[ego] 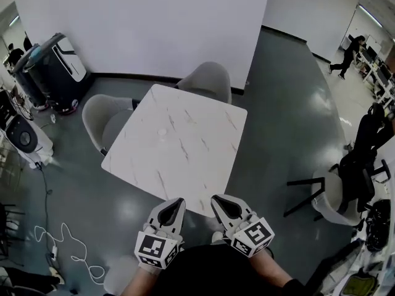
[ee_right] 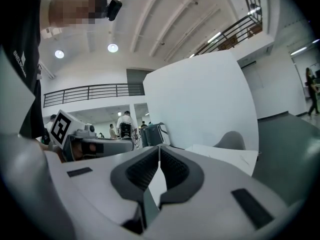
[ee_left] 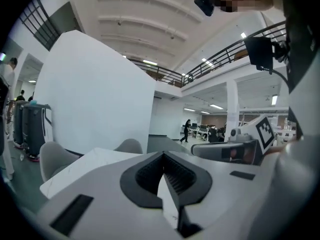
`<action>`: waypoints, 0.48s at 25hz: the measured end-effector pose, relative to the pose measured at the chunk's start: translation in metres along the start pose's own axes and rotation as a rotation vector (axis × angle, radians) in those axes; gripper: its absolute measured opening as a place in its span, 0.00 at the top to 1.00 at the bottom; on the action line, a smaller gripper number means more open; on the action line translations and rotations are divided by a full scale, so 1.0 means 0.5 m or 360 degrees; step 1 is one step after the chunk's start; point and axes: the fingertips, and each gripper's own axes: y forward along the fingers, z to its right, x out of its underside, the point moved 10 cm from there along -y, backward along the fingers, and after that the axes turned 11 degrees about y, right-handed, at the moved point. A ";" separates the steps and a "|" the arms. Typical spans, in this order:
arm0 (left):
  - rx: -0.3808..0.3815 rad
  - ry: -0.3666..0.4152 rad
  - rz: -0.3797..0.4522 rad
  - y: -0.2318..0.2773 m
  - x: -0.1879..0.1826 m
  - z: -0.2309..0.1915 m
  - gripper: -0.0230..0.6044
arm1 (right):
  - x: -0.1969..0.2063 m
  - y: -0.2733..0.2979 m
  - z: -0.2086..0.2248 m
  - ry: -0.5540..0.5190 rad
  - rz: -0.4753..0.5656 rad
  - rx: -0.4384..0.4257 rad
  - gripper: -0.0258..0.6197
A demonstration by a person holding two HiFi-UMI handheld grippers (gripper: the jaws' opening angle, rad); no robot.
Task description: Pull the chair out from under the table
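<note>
**Grippers.** Both tools are held close to the person (ego: 210, 270), at the near corner of the worktop (ego: 197, 165), pointing roughly level across it. The left gripper (ego: 176, 205) is seen with its fingers (ee_left: 145, 176) brought fully together and nothing between them. The right gripper (ego: 221, 203) is likewise closed, its fingers (ee_right: 137, 173) meeting on empty air. Neither is in contact with the worktop or with any seat.

**Seats.** Two seats are found tucked under the white marbled worktop. A far chair (ego: 207, 79) stands at the edge nearest the partition wall (ego: 142, 23), and a side chair (ego: 102, 113) at the left edge. Each is pushed in so that only the back and part of the seat show. Which of the two the task means cannot be determined. A third chair (ego: 327, 199) stands well apart on the right and is judged not to be concerned.

**Progress.** The task is judged not yet begun, as no chair is gripped. The closed, drawn-in posture is read as a starting position, not an approach.

**Next step.** The fingers would have to be opened and a gripper carried round the worktop to a chair back, since both tucked chairs lie on sides away from the person.

**Hazard.** A loose cable (ego: 68, 239) on the floor (ego: 278, 122) at the left is noted as a trip hazard on that route.
</note>
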 end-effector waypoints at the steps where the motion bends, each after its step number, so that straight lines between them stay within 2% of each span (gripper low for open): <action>1: 0.0030 0.0028 0.0029 0.009 -0.018 0.007 0.96 | -0.008 -0.006 0.001 -0.0003 0.0023 0.0004 0.94; 4: 0.0080 0.0102 0.0101 0.023 -0.063 0.021 0.96 | -0.026 -0.016 0.000 -0.0010 0.0071 0.0005 0.94; 7: 0.0101 0.0106 0.0146 0.032 -0.085 0.027 0.96 | -0.042 -0.016 -0.005 -0.0029 0.0090 -0.0014 0.94; 12: 0.0090 0.0104 0.0152 0.030 -0.089 0.037 0.95 | -0.045 -0.013 -0.023 -0.0244 0.0074 -0.0066 0.94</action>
